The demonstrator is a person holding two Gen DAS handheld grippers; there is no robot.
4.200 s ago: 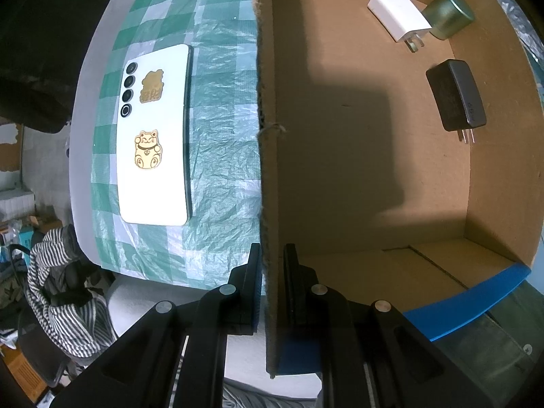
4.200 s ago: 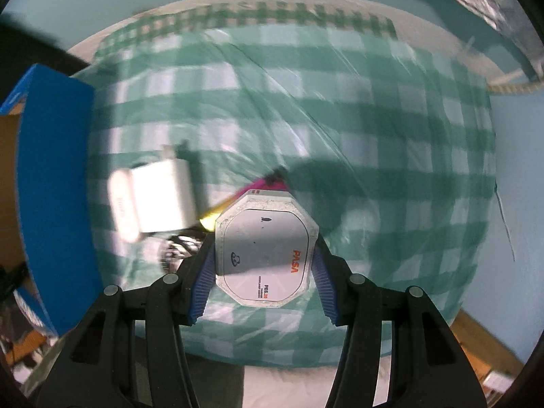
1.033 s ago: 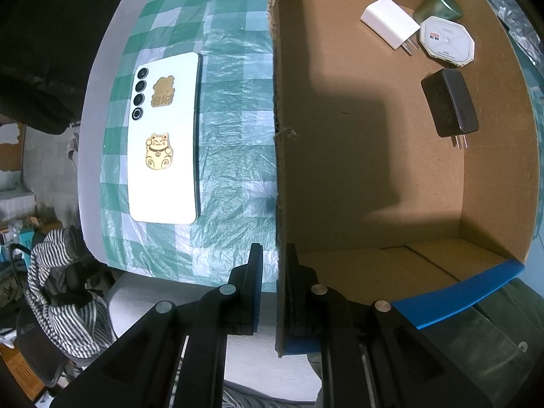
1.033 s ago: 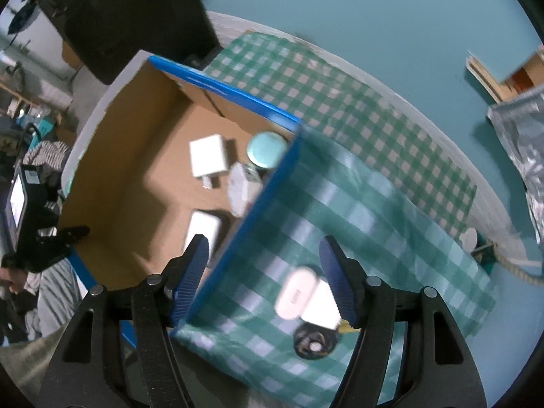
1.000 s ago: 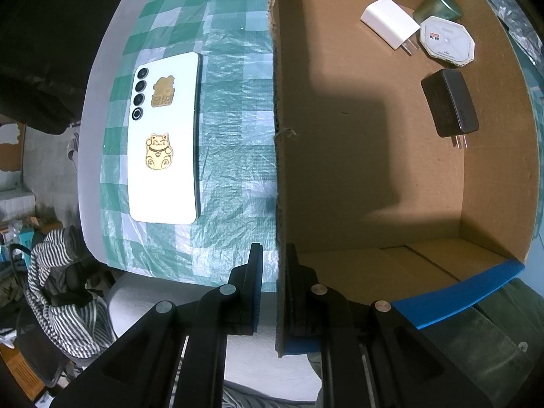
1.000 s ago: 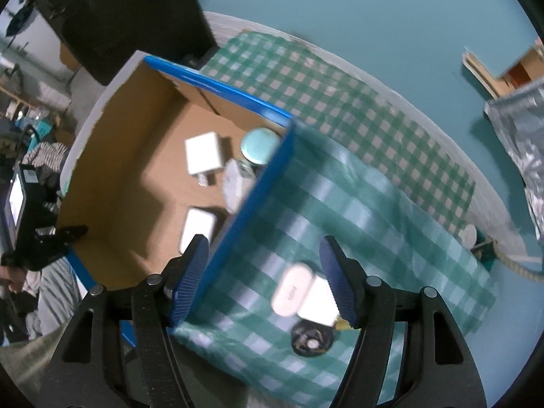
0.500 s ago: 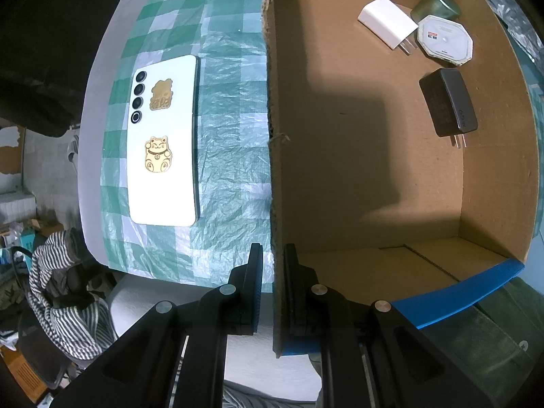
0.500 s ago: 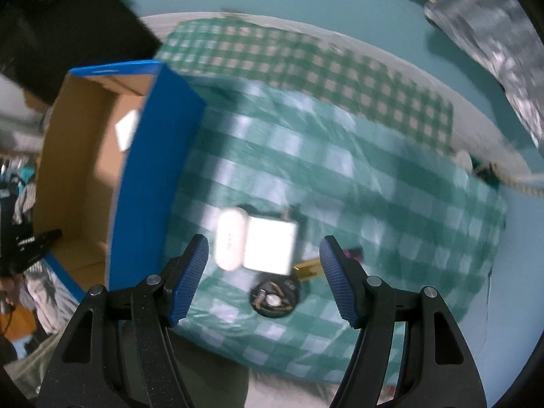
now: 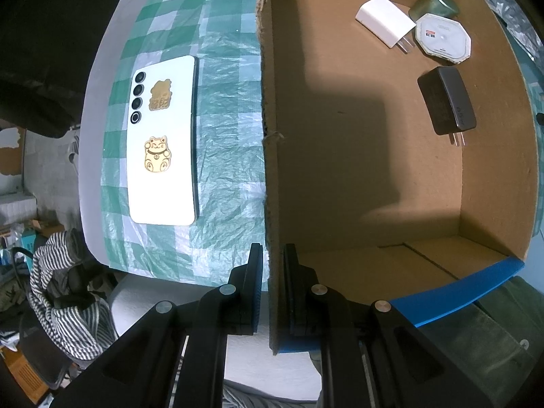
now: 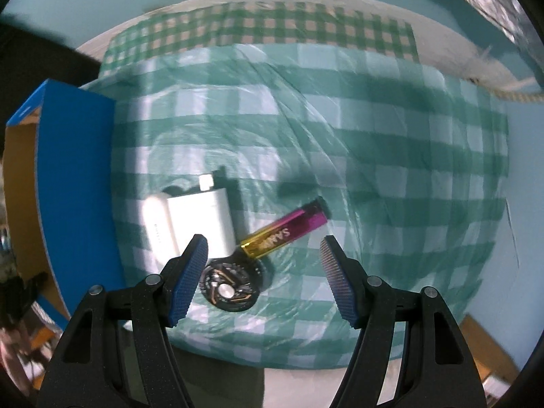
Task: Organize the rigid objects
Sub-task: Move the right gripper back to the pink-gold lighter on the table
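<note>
My right claw (image 10: 263,273), empty with jaws apart, has moved from the box (image 9: 357,176) down over the lighter (image 10: 285,233) at frame centre; octagonal case (image 9: 443,38) lies inside, upper right. My left claw (image 9: 272,289) stays clenched on the box wall.

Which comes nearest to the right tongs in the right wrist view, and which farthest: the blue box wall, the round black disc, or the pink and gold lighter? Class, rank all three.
1. Round black disc: on the cloth between the open right tongs, toward the left finger.
2. Pink and gold lighter: just beyond, lying slantwise.
3. Blue box wall: far left.
</note>
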